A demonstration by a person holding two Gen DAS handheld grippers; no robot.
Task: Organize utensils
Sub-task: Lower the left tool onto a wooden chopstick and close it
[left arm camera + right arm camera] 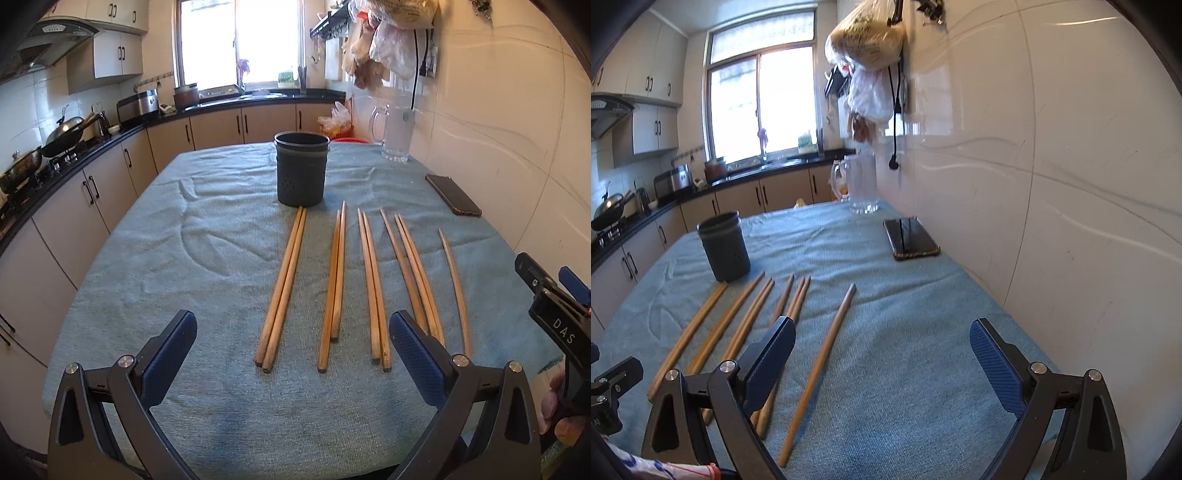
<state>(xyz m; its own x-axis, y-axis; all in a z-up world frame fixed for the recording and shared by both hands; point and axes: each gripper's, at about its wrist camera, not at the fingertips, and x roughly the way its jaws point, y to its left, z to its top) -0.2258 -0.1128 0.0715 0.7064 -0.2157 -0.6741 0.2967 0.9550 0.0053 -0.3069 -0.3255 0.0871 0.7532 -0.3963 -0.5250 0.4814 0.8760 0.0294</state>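
- Two grippers are held low at the near edge of the table, nothing gripped yet. The left gripper [293,354] has its jaws spread wide, and the right gripper [882,360] is likewise spread apart and empty. Textured blue pads [417,354] are fitted on the fingers, probably so thin smooth sticks don't slip.
- Nine or so wooden chopsticks [334,280] are laid out lengthwise just on the near side of the holder, mostly in pairs. They're long, slim and tapered, tan wood with a slightly worn look.
- The leftmost pair [282,288] is pointed right at the holder's base, nearly touching it, so it's judged the easiest first pick.
- One single chopstick [822,365] is set apart from the rest, farthest to the right of the holder. It lies just inside the right gripper's open span, so that one might be taken by that side.
- A blue-green towel-like cloth [147,266] is spread under everything. It's nubbly and a bit wrinkled, which should keep the sticks from rolling.
- The holder [301,168], a dark round cup with small drain holes low on its wall, is stood upright and seems empty, as far as can be told.
- Right of the holder a dark phone [911,238] lies flat, and beyond it a clear glass pitcher [862,184] is parked by the tiled wall.
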